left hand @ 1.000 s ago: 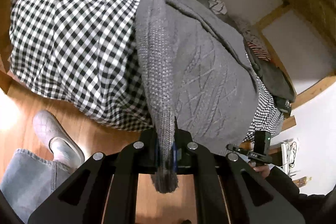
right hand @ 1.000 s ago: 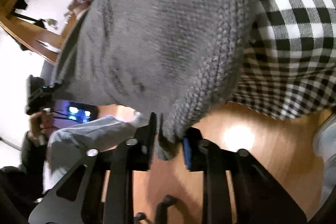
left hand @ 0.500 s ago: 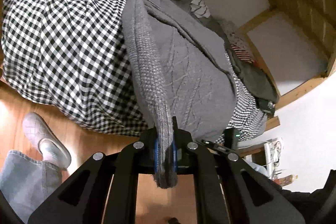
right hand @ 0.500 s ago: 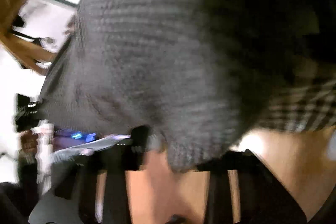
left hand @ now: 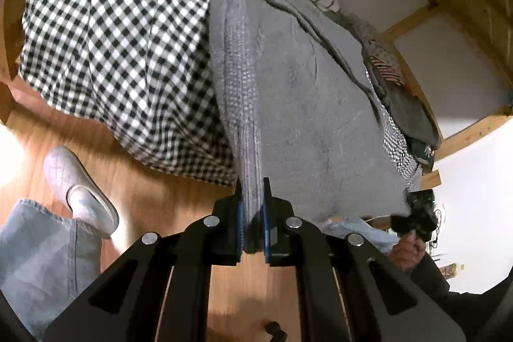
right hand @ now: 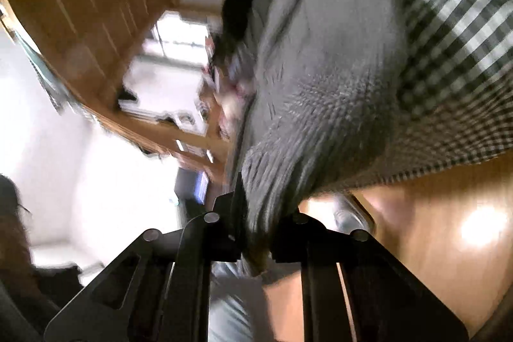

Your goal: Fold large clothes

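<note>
A grey knitted sweater (left hand: 298, 92) lies on a black-and-white checked cover (left hand: 112, 31) and hangs off its near edge. My left gripper (left hand: 251, 223) is shut on the sweater's ribbed edge. The right gripper (left hand: 416, 213) shows at the sweater's far lower corner in the left wrist view. In the blurred right wrist view, my right gripper (right hand: 256, 233) is shut on the knit edge of the sweater (right hand: 320, 104), with the checked cover (right hand: 458, 60) to the right.
A dark garment pile (left hand: 407, 111) lies behind the sweater by a wooden frame (left hand: 416, 15). Below is a wood floor (left hand: 154, 188), with the person's slipper (left hand: 80, 185) and jeans leg (left hand: 38, 252) at left.
Both grippers keep their hold on the sweater's edge. The right gripper has swung fast and turned, so its view now shows the room and window at left. The left view shifted slightly.
</note>
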{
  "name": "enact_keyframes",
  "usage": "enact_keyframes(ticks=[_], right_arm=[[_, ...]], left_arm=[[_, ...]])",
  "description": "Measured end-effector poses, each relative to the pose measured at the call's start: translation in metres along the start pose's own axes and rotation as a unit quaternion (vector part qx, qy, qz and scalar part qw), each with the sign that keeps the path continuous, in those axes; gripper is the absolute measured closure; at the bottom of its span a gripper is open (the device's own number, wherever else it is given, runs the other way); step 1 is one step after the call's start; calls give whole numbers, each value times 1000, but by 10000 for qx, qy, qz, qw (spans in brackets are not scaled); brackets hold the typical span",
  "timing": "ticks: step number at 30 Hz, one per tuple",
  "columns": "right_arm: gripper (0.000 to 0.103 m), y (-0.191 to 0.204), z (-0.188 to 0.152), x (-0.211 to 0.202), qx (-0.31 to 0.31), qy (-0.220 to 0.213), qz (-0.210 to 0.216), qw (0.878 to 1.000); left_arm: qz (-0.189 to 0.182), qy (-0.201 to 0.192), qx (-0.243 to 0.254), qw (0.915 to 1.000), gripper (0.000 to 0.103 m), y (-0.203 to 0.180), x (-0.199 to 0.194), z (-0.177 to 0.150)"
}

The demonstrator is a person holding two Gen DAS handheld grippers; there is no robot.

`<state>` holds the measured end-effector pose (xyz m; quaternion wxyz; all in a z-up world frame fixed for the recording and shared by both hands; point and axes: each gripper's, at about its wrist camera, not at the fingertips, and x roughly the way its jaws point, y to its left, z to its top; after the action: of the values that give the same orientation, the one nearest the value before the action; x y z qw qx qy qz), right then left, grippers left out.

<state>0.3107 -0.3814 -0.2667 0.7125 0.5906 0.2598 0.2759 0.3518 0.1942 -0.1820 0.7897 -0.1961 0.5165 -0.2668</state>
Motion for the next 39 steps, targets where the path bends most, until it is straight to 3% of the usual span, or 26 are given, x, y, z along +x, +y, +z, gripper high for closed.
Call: enact_keyframes(ticks=[4, 8, 12, 18, 23, 27, 39], right_arm=[[91, -1, -1, -18, 179, -376, -2, 9991], [93, 11, -13, -1, -65, 220, -270, 9994], [94, 19, -25, 0, 0, 461, -288, 9985], [94, 33, -24, 8, -84, 379, -142, 9991], [94, 15, -25, 12, 223, 321, -660, 9971], [94, 34, 2, 11, 80, -70, -337, 9994], [94, 105, 108, 43, -844, -442, -394, 9947]], left_arm=[[-15, 173, -126, 9998, 95, 1, 21, -16], [-14, -29, -298, 9995, 95, 4, 18, -17], [-89, -130, -535, 9984, 95, 11, 5, -16], [-334, -433, -938, 9941, 95, 16, -18, -6], [-135, -135, -848, 9962, 95, 8, -13, -7], [-105, -310, -578, 9978, 95, -7, -20, 11], [-137, -1007, 264, 9945, 95, -52, -33, 122]])
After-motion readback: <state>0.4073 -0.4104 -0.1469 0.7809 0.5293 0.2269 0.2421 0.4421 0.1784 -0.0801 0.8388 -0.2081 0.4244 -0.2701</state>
